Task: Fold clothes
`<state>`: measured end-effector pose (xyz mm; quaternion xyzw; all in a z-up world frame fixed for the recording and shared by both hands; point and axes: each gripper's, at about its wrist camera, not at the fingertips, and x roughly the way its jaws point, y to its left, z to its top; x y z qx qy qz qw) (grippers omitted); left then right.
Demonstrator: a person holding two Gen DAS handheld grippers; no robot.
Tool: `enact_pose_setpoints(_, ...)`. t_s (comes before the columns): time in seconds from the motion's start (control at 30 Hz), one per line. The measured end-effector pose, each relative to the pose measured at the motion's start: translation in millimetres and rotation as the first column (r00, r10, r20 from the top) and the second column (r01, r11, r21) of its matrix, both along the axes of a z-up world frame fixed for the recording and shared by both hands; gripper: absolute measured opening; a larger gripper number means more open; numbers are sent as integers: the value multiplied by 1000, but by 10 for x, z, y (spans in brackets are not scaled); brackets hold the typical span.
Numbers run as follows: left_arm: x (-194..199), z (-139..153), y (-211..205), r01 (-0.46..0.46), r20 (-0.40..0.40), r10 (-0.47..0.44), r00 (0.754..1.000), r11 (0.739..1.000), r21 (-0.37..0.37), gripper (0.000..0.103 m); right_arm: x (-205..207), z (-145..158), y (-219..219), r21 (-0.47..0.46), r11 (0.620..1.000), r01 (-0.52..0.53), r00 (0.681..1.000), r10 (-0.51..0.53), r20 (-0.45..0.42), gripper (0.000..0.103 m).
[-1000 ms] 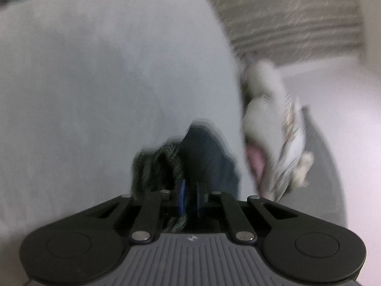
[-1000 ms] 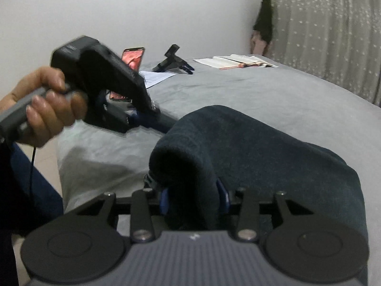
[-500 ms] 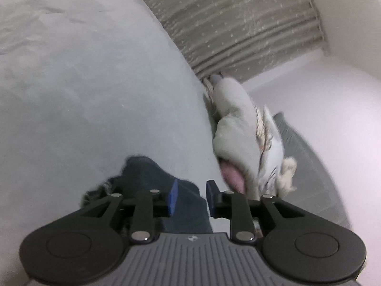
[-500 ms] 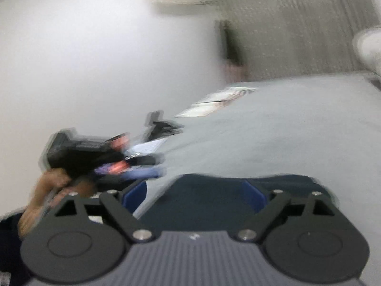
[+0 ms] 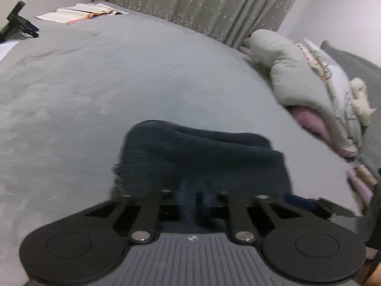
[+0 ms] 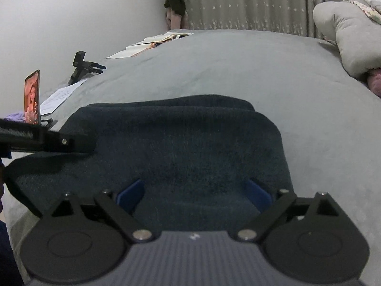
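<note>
A dark navy garment (image 6: 181,143) lies folded in a thick pad on the grey bed (image 6: 238,66). My right gripper (image 6: 194,195) is open, its blue pads wide apart over the garment's near edge. My left gripper (image 5: 195,197) has its blue pads close together on the garment's near edge (image 5: 202,157); the view is blurred there. The left gripper's body also shows at the left of the right wrist view (image 6: 47,140), resting on the garment's left side.
Grey pillows and bedding (image 5: 309,76) are piled at the right. An open book (image 6: 154,43), papers (image 6: 59,95), a standing phone (image 6: 32,97) and a black stand (image 6: 81,66) lie at the far left. A starred curtain (image 6: 250,2) hangs behind.
The right gripper has opened and let go of the garment, which now lies flat on the bed. The left gripper opened half a second ago and has closed again on the near edge.
</note>
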<state>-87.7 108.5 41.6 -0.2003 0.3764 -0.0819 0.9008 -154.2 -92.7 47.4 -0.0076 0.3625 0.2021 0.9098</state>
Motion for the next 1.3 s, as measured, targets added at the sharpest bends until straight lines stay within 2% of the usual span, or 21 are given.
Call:
enact_pose_setpoints(0.17,-33,11,30,27,12,-27,1000,999,-26,3,68,20,-13,15,1000,-9,1000,9,6,96)
enact_pose_setpoints(0.23,-64,147,221,9,5,-9,1000,991,-131,5,102,103,-126,57,998,-24,1000,24,4,99)
enact_pose_setpoints(0.27,-92,204,294,-12,16,14,1000,990,-140,11,104,190,-235,101,995,-23,1000,22,9,103)
enact_pose_setpoints(0.33,-166,295,382,-41,58,49,997,991,-129,26,102,330,-497,168,986,16,999,-22,31,103)
enact_pose_setpoints(0.37,-247,316,412,-52,70,60,996,992,-119,40,108,386,-614,197,980,35,998,-43,37,103)
enact_pose_setpoints(0.4,-291,334,404,-71,66,76,995,994,-82,66,142,400,-723,217,974,61,997,-69,25,103)
enact_pose_setpoints(0.43,-317,328,410,-103,54,106,993,993,-57,77,196,396,-918,260,959,110,994,-111,-10,103)
enact_pose_setpoints(0.47,-341,320,419,-136,42,138,990,990,-33,81,246,360,-1095,306,939,156,988,-144,-62,103)
enact_pose_setpoints(0.5,-365,311,428,-170,31,170,985,985,-8,81,288,312,-1247,352,915,197,979,-166,-116,103)
enact_pose_setpoints(0.63,-365,203,523,-156,-30,155,987,987,-46,82,326,32,-1650,534,800,275,952,-149,-266,103)
enact_pose_setpoints(0.67,-358,172,515,-141,-51,138,989,988,-64,82,326,-48,-1692,557,781,282,946,-131,-296,103)
enact_pose_setpoints(0.77,-359,106,458,-75,-73,64,995,985,-157,82,338,-218,-1733,572,768,287,936,-98,-337,103)
enact_pose_setpoints(0.87,-311,45,325,-16,-104,1,995,988,-152,84,320,-394,-1739,622,732,278,934,-56,-352,103)
enact_pose_setpoints(0.93,-310,-1,302,-29,-120,11,993,988,-154,89,330,-469,-1722,659,706,258,941,-28,-339,103)
enact_pose_setpoints(1.17,-247,-257,349,-87,-177,39,983,959,-271,103,448,-510,-1462,666,719,200,953,15,-302,103)
enact_pose_setpoints(1.27,-212,-300,300,-84,-175,35,984,955,-284,103,469,-519,-1295,628,757,181,959,6,-284,103)
enact_pose_setpoints(1.3,-196,-308,288,-83,-176,31,984,953,-291,103,455,-510,-1258,627,757,181,960,3,-280,103)
